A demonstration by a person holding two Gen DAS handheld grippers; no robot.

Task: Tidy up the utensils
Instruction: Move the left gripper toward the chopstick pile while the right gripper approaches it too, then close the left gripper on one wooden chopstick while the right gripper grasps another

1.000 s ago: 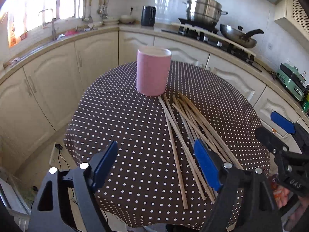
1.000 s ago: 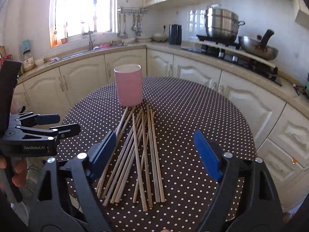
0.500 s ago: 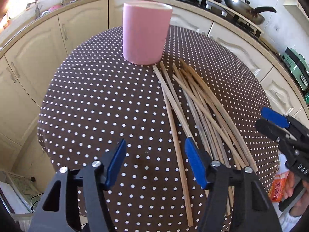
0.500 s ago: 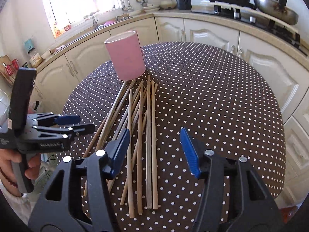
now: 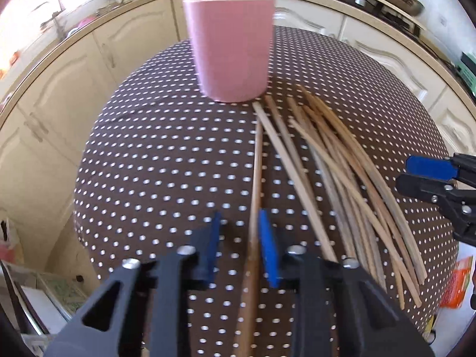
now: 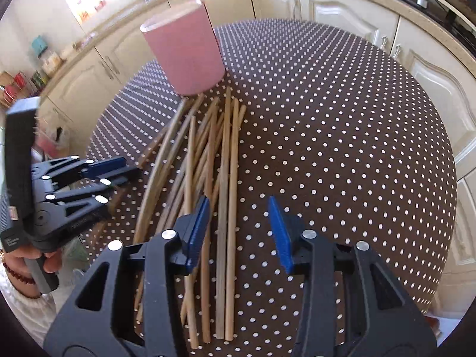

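Left wrist view: the left gripper (image 5: 239, 245) points steeply down at the round table under a brown white-dotted cloth (image 5: 166, 160), blue pads narrow and closing, with one lone pale wooden chopstick (image 5: 255, 196) running up between them (it lies hard against the right-hand pad; the other pad stands clear of it, so no firm clamp visible). Ahead of the jaws, past the chopstick's far tip, stands the pink cylindrical cup (image 5: 230, 47), upright. Right of the jaws is the fanned pile of wooden chopsticks (image 5: 342, 172), flat on the cloth, far ends near the cup base. The right gripper (image 5: 431, 175) pokes in at the right edge, beyond the pile. Right wrist view: the right gripper (image 6: 239, 232) is half-wide and closing, two straight chopsticks (image 6: 227, 178) lying side by side on the cloth between its pads (nearer the left pad, neither pad touching them). The rest of the pile (image 6: 184, 160) spreads left of the jaws. The cup (image 6: 186, 56) sits ahead and a bit left. The left gripper (image 6: 125, 171) comes in from the left, tips at the pile's left side, held by a hand (image 6: 32, 260) with a bead bracelet.
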